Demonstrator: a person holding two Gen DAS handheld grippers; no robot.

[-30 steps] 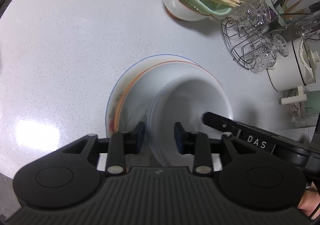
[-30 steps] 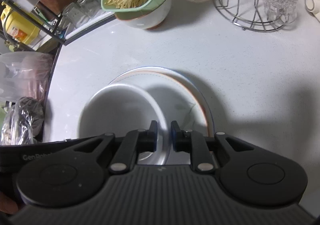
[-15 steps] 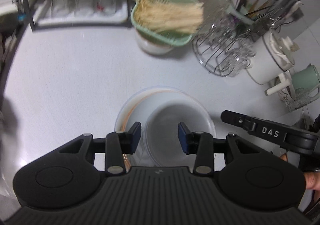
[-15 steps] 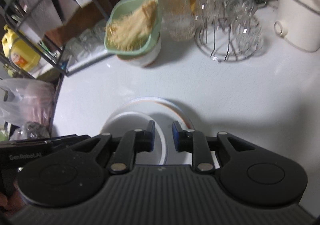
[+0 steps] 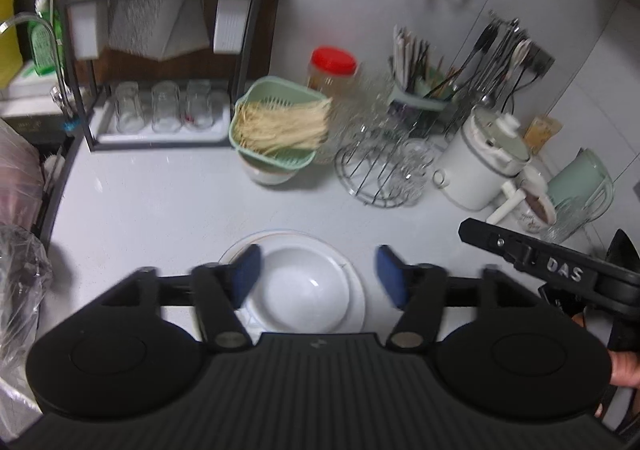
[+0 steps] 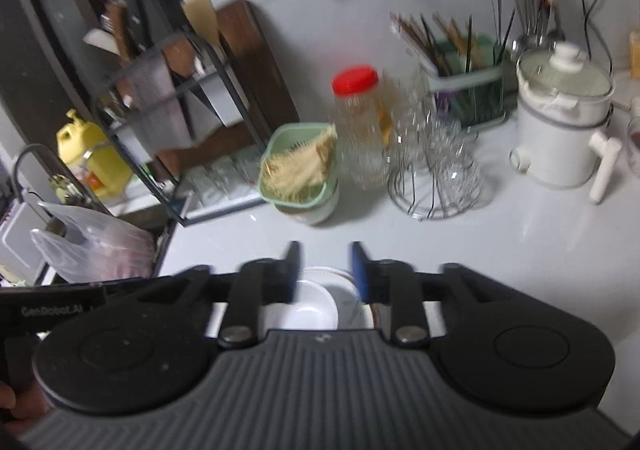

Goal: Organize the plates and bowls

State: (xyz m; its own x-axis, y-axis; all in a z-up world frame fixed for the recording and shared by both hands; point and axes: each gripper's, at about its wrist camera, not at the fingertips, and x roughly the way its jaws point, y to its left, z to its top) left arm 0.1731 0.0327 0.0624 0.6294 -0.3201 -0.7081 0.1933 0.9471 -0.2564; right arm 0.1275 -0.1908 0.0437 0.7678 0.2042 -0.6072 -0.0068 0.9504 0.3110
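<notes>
On the white speckled countertop (image 5: pixel 160 206), a black wire dish rack (image 5: pixel 160 50) with upturned glasses stands far left of the pale green colander of noodles (image 5: pixel 276 126). In front of that colander, nearer the cameras, a white ceramic bowl (image 5: pixel 306 290) sits inside stacked white plates with an orange rim line (image 5: pixel 356 290). The left gripper (image 5: pixel 316 276) hangs above the bowl, its jaws having just opened wide, holding nothing; the bowl shows between its blue pads, untouched. The right gripper (image 6: pixel 323 270) is likewise raised over the bowl (image 6: pixel 308 306), jaws just parted, empty. Right of the colander stand a round wire glass rack (image 5: pixel 380 174) and a white electric pot (image 5: pixel 480 166).
</notes>
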